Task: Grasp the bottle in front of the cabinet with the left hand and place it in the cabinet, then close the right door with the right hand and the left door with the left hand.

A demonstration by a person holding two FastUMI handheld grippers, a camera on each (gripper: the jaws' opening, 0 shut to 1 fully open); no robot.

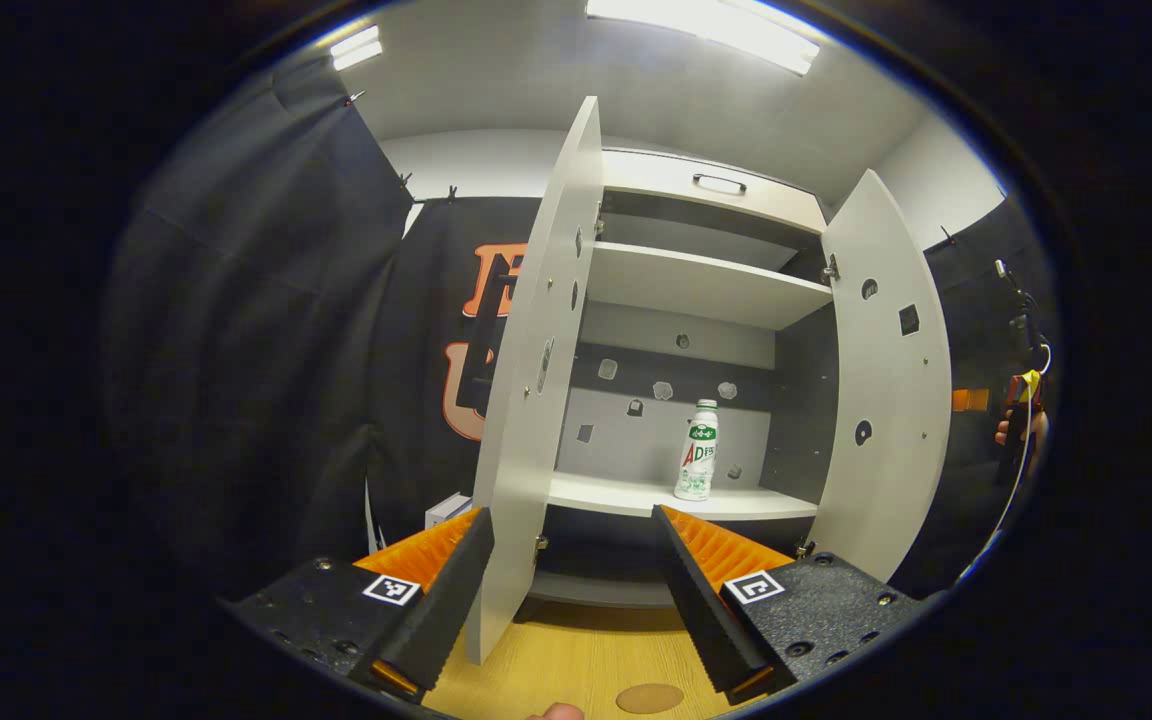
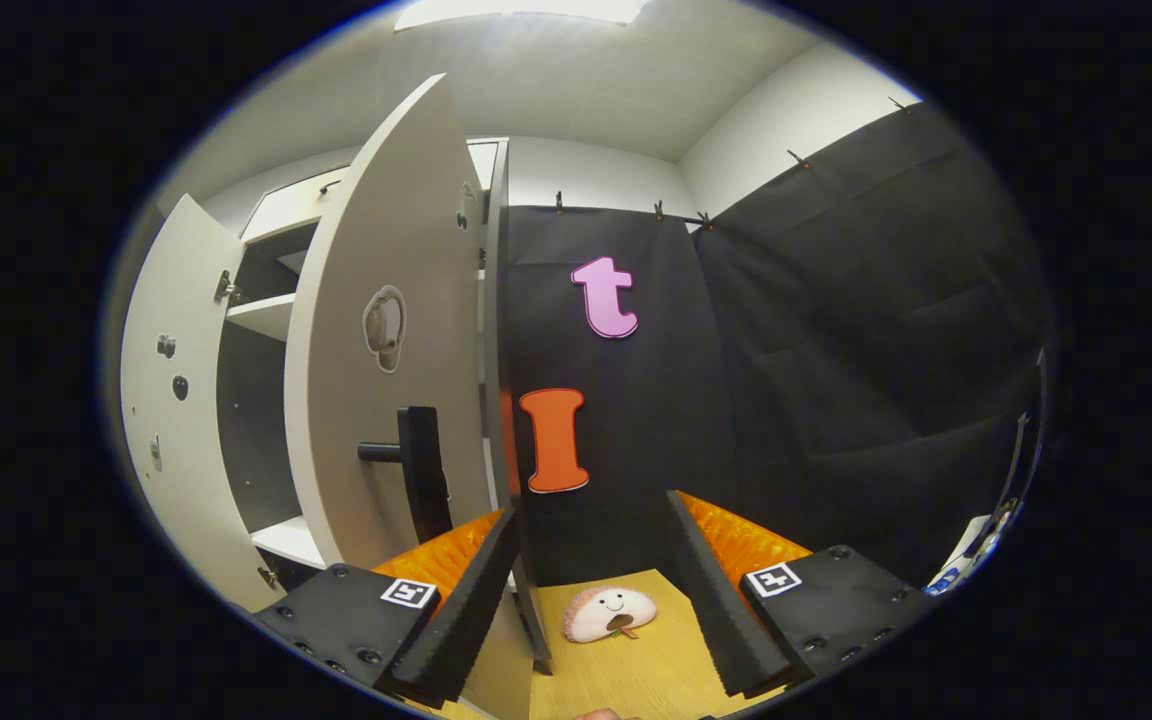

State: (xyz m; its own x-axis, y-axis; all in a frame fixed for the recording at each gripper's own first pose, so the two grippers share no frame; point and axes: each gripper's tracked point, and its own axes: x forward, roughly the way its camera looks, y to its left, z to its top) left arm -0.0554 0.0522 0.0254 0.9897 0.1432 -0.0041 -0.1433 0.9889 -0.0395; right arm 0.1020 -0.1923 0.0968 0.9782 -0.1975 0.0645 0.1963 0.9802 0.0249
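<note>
A white bottle (image 1: 698, 450) with a green label stands upright on the lower shelf (image 1: 636, 495) inside the open cabinet (image 1: 701, 285). My left gripper (image 1: 572, 518) is open and holds nothing; it hovers in front of the cabinet, below the bottle. The left door (image 1: 536, 380) stands wide open, with its lower edge just inside my left finger. In the right gripper view the right door (image 2: 386, 350) swings out towards me, and its black handle (image 2: 421, 470) sits just left of my open right gripper (image 2: 593, 508). The left door (image 2: 171, 400) shows farther left.
A wooden table (image 1: 576, 660) lies under the cabinet, with a round brown disc (image 1: 648, 697) on it. A small plush toy (image 2: 608, 612) rests on the table between my right fingers. A white box (image 1: 448, 512) sits behind the left door. A hand (image 1: 1021, 425) shows at the far right.
</note>
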